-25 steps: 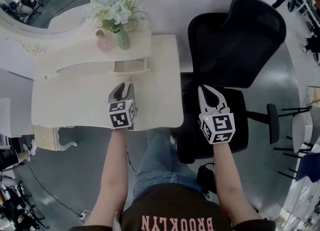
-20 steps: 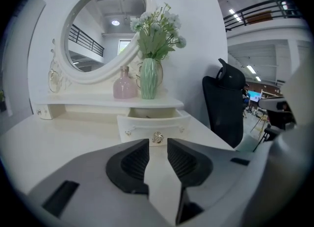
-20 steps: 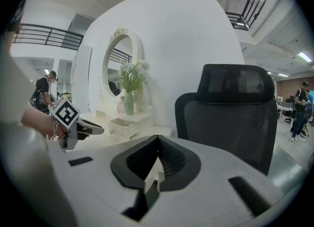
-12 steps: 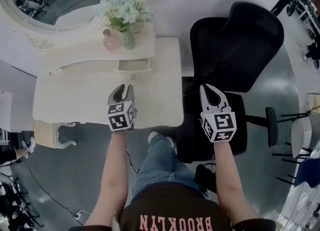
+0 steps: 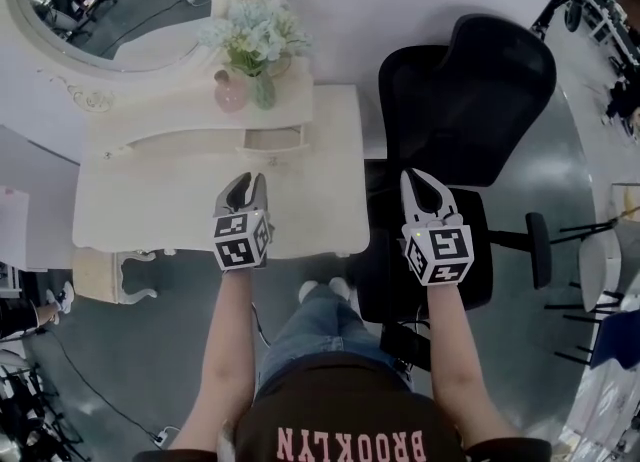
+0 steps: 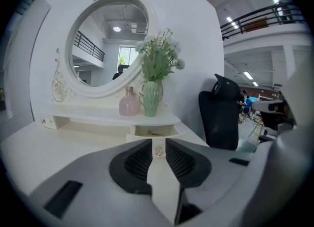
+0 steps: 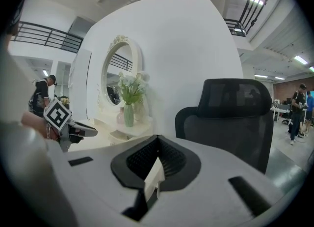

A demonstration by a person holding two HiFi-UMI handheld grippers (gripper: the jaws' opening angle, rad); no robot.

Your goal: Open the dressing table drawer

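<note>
Site: cream dressing table (image 5: 150, 200) against a white wall, with an oval mirror (image 5: 110, 0) on its back left.
Drawer: the small drawer (image 5: 272, 140) sits under the raised shelf, right of the table's middle. It stands pulled out, and its pale inside shows from above. The left gripper view shows something thin lying in it, too small to identify.
Knob: a small ornate knob (image 6: 158, 151) sits on the drawer front, facing the left gripper.
Left gripper: the left gripper (image 5: 245, 182) hangs over the bare table top in front of the drawer and points at it. Its tips are short of the drawer front. The jaws stand a narrow gap apart and are closing, with nothing between them. The knob shows through the gap, beyond the tips.
Right gripper: the right gripper (image 5: 415, 182) is off the table's right edge, above the seat of a black office chair (image 5: 465, 100). Its jaws are together and hold nothing.
Shelf items: a green vase (image 5: 262, 90) of pale flowers stands upright on the shelf above the drawer. A pink bottle (image 5: 230, 92) stands upright just beside it on its left.
Person: bare forearms run back from both marker cubes. Jeans and a dark shirt fill the bottom of the head view.
</note>
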